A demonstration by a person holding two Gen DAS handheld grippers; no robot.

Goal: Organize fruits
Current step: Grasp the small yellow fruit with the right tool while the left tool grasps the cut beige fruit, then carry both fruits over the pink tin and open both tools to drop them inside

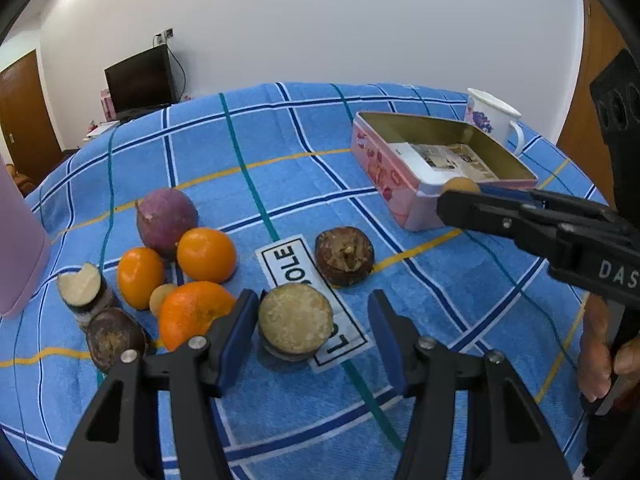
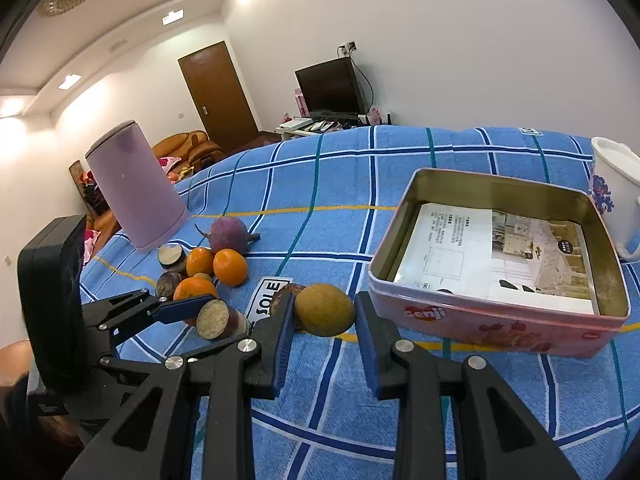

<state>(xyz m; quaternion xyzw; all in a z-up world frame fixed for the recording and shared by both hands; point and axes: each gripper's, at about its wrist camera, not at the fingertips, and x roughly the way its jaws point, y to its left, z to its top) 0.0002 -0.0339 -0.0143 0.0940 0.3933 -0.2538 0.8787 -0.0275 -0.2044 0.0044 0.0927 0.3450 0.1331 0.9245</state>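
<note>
A cut brown fruit with a pale face (image 1: 295, 322) lies on the blue checked cloth between the fingers of my left gripper (image 1: 312, 334). That gripper is open: its left pad is close to the fruit and its right pad stands well apart. My right gripper (image 2: 325, 312) is shut on a round tan-brown fruit (image 2: 325, 308), held just above the cloth beside the near wall of the open pink tin (image 2: 480, 328). The left wrist view shows this fruit (image 1: 462, 185) at the tin's (image 1: 384, 172) near corner. Three oranges (image 1: 206, 254) and a purple round fruit (image 1: 166, 222) cluster at the left.
Other cut brown pieces (image 1: 345, 254) (image 1: 82, 290) (image 1: 114, 338) lie around the oranges. The tin holds a printed leaflet (image 2: 492, 256). A white mug (image 2: 616, 200) stands behind the tin, a lilac canister (image 2: 134, 188) at far left. A white label (image 1: 280, 264) is on the cloth.
</note>
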